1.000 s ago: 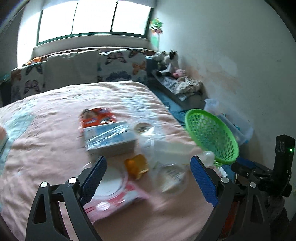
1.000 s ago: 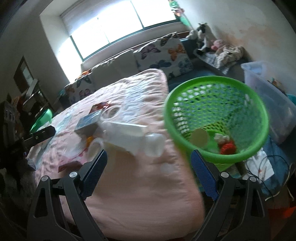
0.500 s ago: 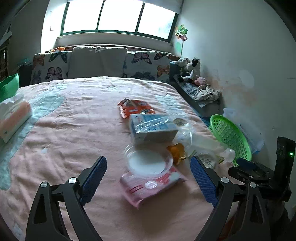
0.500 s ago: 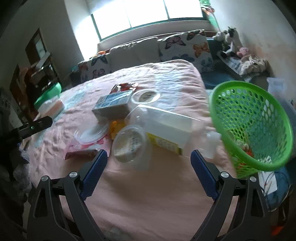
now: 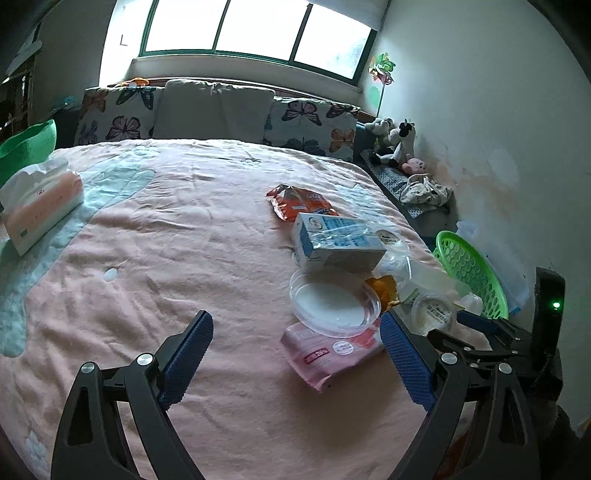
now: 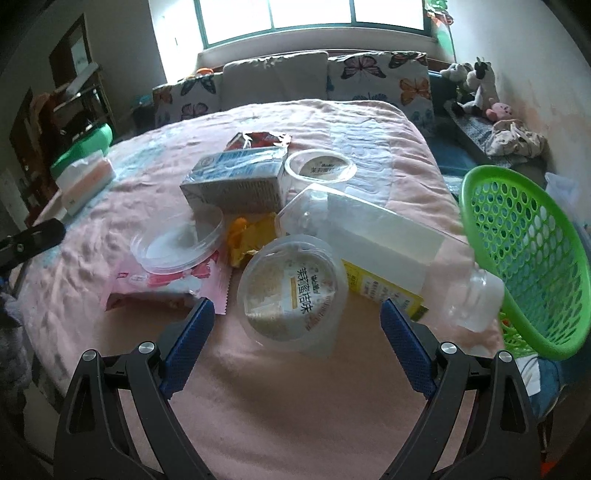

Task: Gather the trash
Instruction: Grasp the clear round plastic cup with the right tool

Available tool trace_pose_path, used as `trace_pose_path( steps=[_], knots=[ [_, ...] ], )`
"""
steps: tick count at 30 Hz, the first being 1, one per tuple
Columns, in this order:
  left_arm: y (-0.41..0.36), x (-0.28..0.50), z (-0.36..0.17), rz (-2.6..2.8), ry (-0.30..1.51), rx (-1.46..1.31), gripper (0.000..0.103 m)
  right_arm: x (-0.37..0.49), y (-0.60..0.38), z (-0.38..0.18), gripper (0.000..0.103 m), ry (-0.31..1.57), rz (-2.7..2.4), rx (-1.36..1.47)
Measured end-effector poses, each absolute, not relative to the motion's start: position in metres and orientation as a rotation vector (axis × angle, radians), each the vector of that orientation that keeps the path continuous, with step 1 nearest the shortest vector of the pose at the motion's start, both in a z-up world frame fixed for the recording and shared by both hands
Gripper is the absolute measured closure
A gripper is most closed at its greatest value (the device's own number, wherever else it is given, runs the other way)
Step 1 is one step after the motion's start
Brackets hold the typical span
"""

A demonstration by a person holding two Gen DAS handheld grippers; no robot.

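Right wrist view: the right hand-held gripper (image 6: 297,328) has its blue ribbed pads spread wide with nothing pinched, hovering over trash heaped near the bed's right edge. Closest lies a clear plastic cup (image 6: 291,295) on its side, its foil lid printed with Chinese characters too distorted to read surely. Behind it a transparent plastic bottle (image 6: 373,240) lies flat with a white and yellow label in small, illegible print. A blue-and-white carton (image 6: 236,177), wrapped in glossy film, sits further in, beside a second clear cup (image 6: 320,168) with similar lettering. A shallow round clear lid (image 6: 177,240) rests on a pink wrapper (image 6: 166,284); a crumpled orange wrapper (image 6: 245,236) lies between lid and bottle, and a red foil packet (image 6: 258,138) behind the carton. A green perforated plastic basket (image 6: 524,258) stands just off the bed's right edge.

Left wrist view shows the left hand-held gripper (image 5: 295,343) likewise spread and empty, above the wrinkled pink bedspread (image 5: 184,240). A tissue pack (image 5: 40,199) lies at the left edge. Butterfly-print cushions (image 5: 306,125) line the headboard under a bright window (image 5: 255,26); plush toys (image 5: 395,144) sit by the stained white wall.
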State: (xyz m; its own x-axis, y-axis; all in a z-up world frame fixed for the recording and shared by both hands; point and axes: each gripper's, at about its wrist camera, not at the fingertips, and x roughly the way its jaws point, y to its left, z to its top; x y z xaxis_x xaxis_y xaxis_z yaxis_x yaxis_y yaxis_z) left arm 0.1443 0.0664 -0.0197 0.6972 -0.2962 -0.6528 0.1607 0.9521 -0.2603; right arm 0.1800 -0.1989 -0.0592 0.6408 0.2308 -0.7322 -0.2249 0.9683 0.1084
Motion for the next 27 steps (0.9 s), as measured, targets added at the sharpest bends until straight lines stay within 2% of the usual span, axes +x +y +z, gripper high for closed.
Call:
trace_pose_path(
  steps=[10, 13, 17, 19, 20, 27],
  knots=[
    [0.070, 0.150, -0.030, -0.273, 0.788, -0.198, 0.014, 0.194, -0.182, -0.072, 0.014, 0.862, 0.189, -0.079],
    [0.067, 0.154, -0.033, -0.280, 0.797, -0.187, 0.014, 0.196, -0.179, -0.076, 0.019, 0.871, 0.185, -0.095],
    [0.060, 0.160, -0.036, -0.293, 0.815, -0.174, 0.014, 0.197, -0.181, -0.080, 0.033, 0.889, 0.197, -0.086],
    [0.056, 0.163, -0.036, -0.303, 0.817, -0.163, 0.013, 0.197, -0.184, -0.080, 0.034, 0.892, 0.207, -0.066],
    [0.054, 0.164, -0.037, -0.308, 0.820, -0.156, 0.012, 0.195, -0.185, -0.079, 0.038, 0.890, 0.216, -0.061],
    [0.032, 0.175, -0.039, -0.355, 0.837, -0.085, 0.010, 0.187, -0.194, -0.071, 0.038, 0.867, 0.238, -0.035]
  ],
)
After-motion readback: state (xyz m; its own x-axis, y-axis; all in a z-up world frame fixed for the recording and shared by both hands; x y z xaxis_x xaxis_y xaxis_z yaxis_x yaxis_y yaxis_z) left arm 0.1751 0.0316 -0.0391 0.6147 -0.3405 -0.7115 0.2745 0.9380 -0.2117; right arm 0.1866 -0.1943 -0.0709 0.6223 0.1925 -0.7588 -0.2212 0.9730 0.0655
